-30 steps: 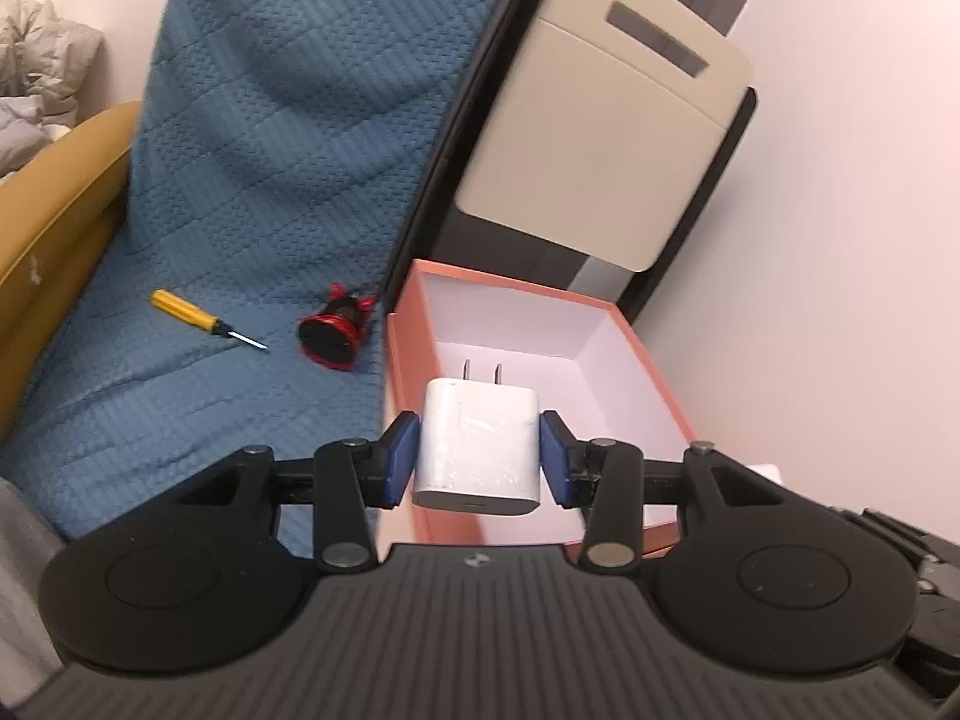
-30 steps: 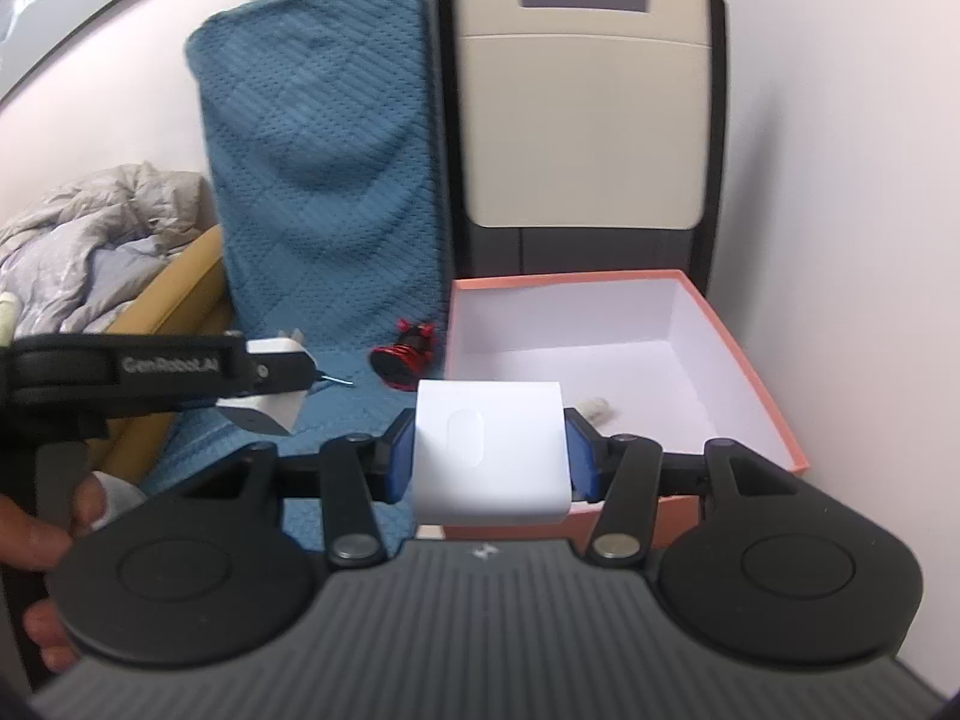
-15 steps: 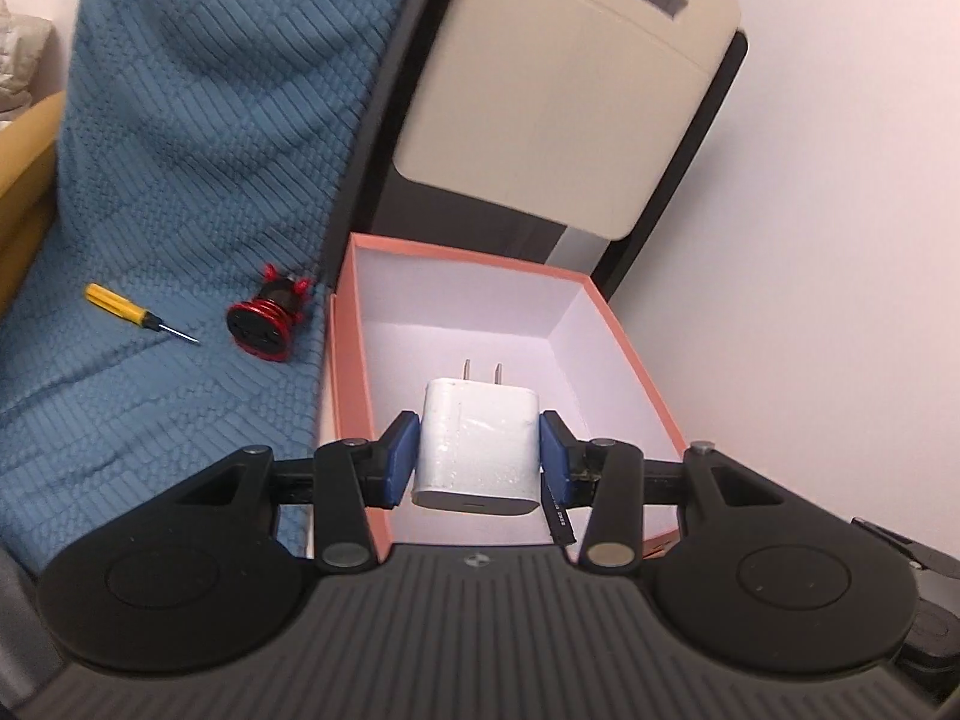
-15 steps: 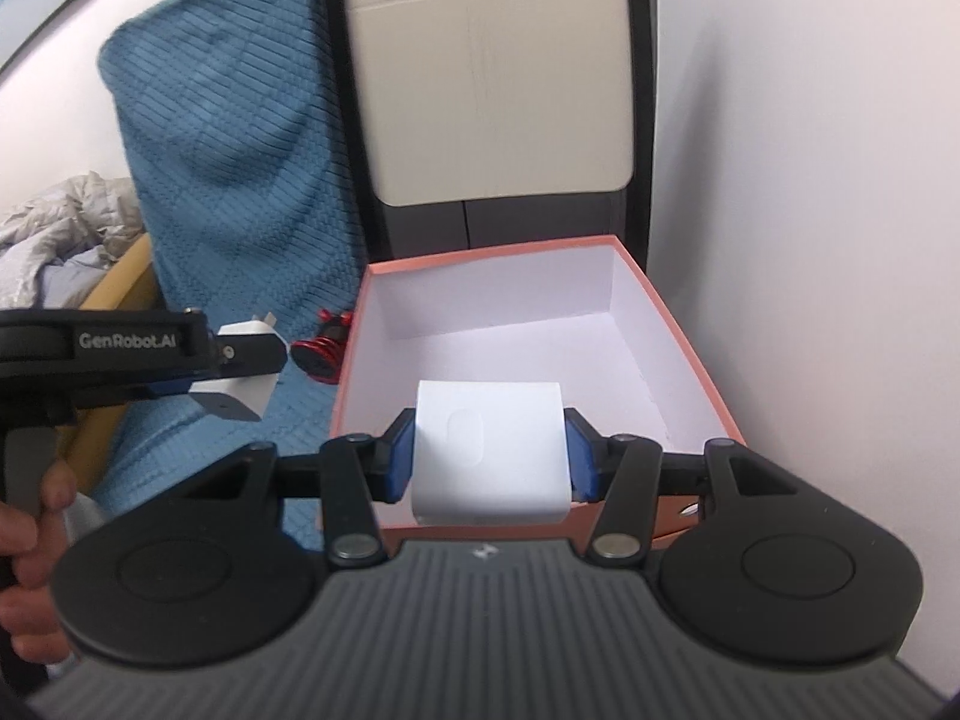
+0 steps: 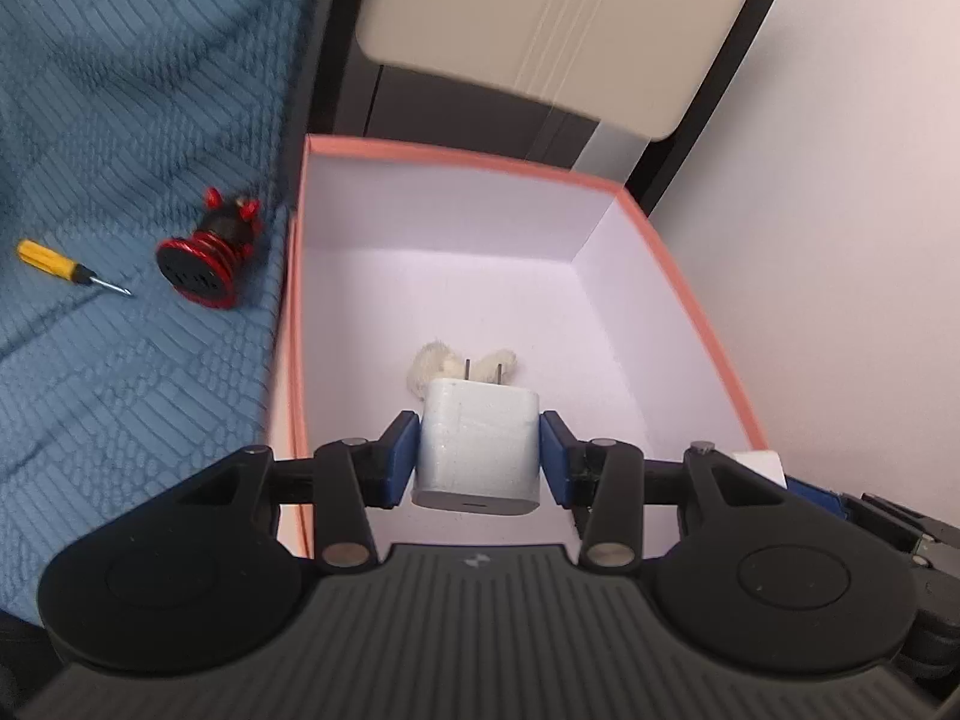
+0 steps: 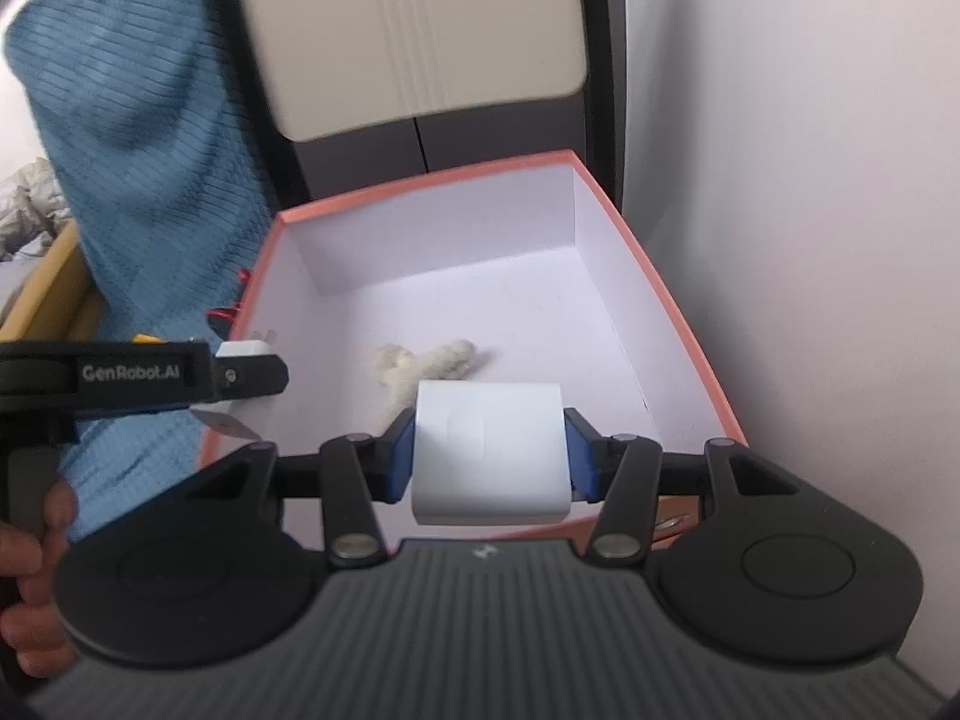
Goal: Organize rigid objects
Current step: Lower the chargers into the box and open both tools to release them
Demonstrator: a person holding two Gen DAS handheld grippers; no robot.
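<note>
My left gripper (image 5: 478, 457) is shut on a white wall charger (image 5: 477, 444), prongs forward, held over the near part of an open salmon-rimmed box (image 5: 456, 155) with a white inside. My right gripper (image 6: 487, 450) is shut on a white rounded block (image 6: 489, 456), held above the box's near edge (image 6: 420, 185). A fluffy cream tuft (image 6: 429, 363) lies on the box floor; the same tuft (image 5: 429, 363) shows just beyond the charger. In the right wrist view, the left gripper (image 6: 249, 377) with its charger (image 6: 243, 349) shows at the box's left wall.
A red round gadget (image 5: 207, 258) and a yellow-handled screwdriver (image 5: 63, 267) lie on the blue quilted cover (image 5: 132, 138) left of the box. A beige panel (image 5: 552, 24) stands behind it and a white wall (image 5: 840, 180) runs along the right. A hand (image 6: 30, 588) grips the left tool.
Both grippers have moved forward and down toward the box, which now fills the views. The tuft on its floor has come into sight. Both grips are unchanged.
</note>
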